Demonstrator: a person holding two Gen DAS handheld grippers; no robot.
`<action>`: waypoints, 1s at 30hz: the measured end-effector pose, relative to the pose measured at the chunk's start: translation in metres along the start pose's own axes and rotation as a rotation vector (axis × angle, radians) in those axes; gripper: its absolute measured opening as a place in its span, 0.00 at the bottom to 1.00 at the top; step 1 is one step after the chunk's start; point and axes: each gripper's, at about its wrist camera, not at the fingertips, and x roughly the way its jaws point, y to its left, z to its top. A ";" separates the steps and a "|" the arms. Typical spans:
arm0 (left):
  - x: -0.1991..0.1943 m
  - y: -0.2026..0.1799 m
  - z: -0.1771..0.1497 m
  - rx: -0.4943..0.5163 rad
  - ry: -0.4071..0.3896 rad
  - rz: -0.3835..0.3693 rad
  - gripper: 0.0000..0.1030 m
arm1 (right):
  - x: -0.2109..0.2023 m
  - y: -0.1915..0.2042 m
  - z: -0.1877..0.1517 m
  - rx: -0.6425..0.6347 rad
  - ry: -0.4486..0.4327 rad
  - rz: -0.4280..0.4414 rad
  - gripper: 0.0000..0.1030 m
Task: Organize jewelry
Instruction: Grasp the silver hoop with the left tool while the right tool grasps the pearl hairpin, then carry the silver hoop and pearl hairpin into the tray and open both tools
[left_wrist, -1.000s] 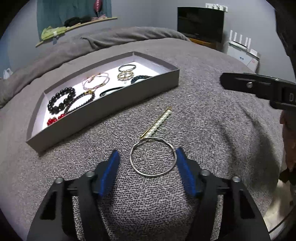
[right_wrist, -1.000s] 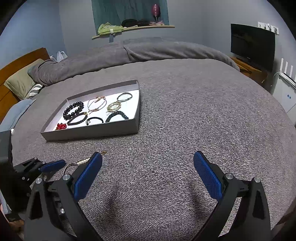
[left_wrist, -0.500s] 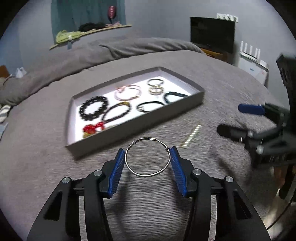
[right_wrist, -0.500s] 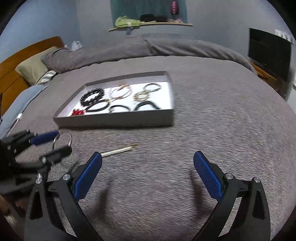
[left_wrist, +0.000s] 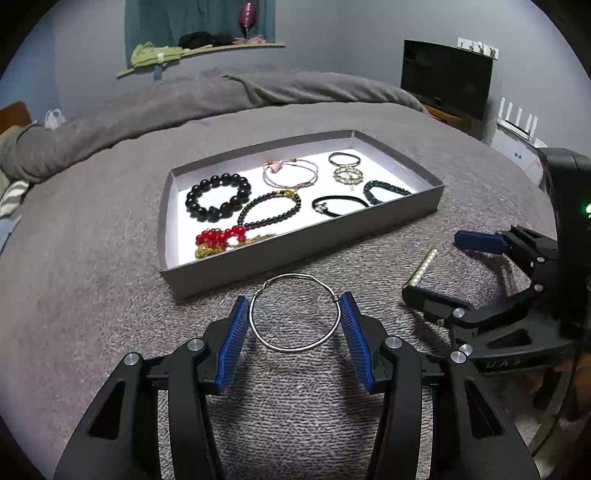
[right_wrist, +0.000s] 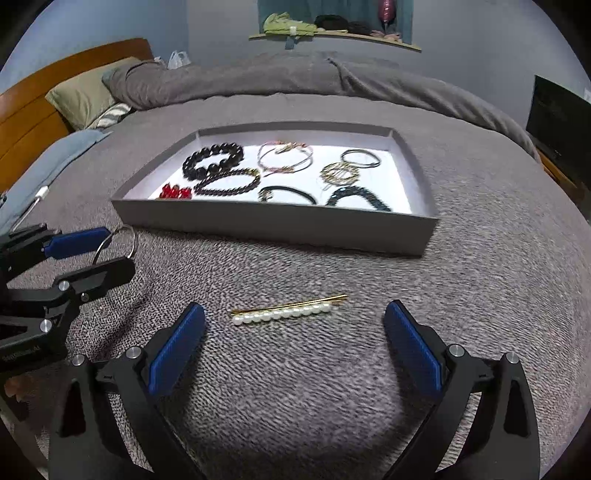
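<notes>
A second ago the wire ring (left_wrist: 294, 313) lay flat on the grey blanket (left_wrist: 92, 295) with the left gripper (left_wrist: 293, 325) open on either side of it; now the blue pads press its two sides and it hangs clear of the cloth, nearer the tray (left_wrist: 295, 251). The right gripper (right_wrist: 293, 341), then over bare blanket, has come down with its wide jaws on either side of the pearl hair clip (right_wrist: 284, 314), not touching it.
</notes>
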 end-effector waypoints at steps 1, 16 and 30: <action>0.000 0.001 0.000 0.000 0.000 0.000 0.51 | 0.002 0.002 -0.001 -0.007 0.005 0.001 0.87; 0.000 0.013 0.003 -0.027 0.001 -0.017 0.51 | -0.008 0.005 0.000 -0.021 -0.017 0.032 0.62; 0.016 0.037 0.087 -0.008 -0.023 -0.069 0.51 | -0.009 -0.027 0.072 0.006 -0.097 0.016 0.62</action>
